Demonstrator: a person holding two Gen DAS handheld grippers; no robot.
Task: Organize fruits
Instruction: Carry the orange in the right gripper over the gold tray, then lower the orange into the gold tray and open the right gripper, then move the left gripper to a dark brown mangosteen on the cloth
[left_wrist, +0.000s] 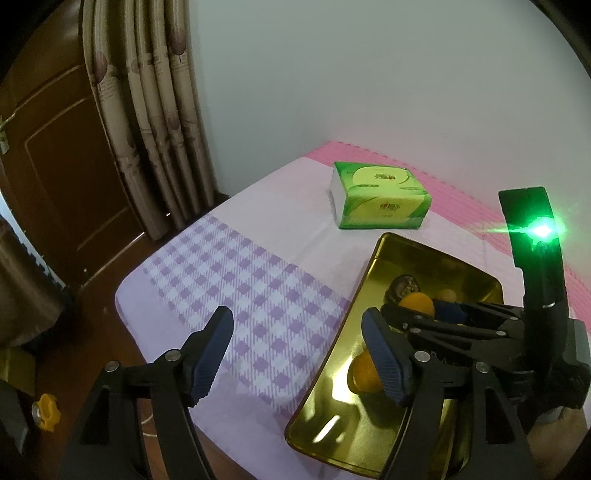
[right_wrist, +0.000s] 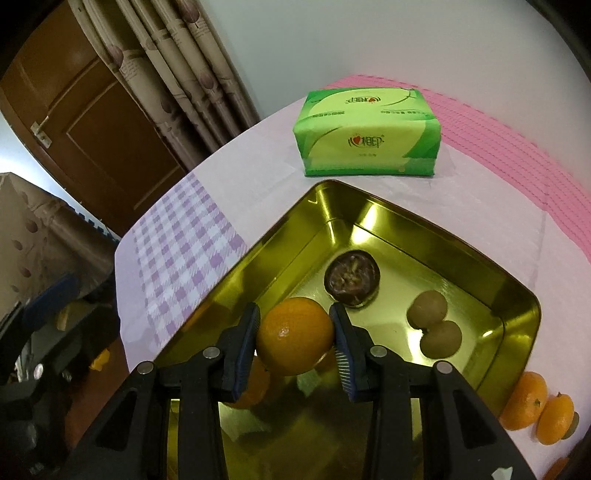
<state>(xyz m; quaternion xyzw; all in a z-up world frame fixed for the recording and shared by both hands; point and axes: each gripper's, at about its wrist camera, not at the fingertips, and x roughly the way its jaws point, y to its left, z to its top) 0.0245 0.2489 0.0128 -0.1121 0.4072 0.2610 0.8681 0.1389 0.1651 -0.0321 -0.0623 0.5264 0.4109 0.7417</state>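
White wall behind, a brown door (right_wrist: 92, 122) and beige curtain (right_wrist: 173, 62) off to the left, and up front a table (left_wrist: 266, 221) under a pale cloth with a purple check patch and a pink mat (right_wrist: 498, 122) along the far side. A green tissue pack (right_wrist: 365, 133) sits just beyond the gold tray (right_wrist: 517, 295).

Over the tray's near half, the right gripper (right_wrist: 295, 332) has an orange (right_wrist: 295, 336) pinched squarely between its blue pads, jaws closed down to the fruit's width. The orange looks lifted off the tray floor, its reflection showing below, though the gap itself is hard to judge. Deeper in the tray lie a dark brown wrinkled fruit (right_wrist: 351, 282) and two small tan round fruits (right_wrist: 434, 323) touching each other; what kind they are is not clear. Outside the tray's right rim, two more oranges (right_wrist: 535, 410) rest on the cloth, partly cut off by the picture's edge.

From the left wrist view, the left gripper (left_wrist: 295, 354) hangs wide open with nothing between its pads, over the tray's left rim. The right tool blocks most of the tray's contents there, and a green light flares on it. Open cloth stretches left of the tray to the table's edge.
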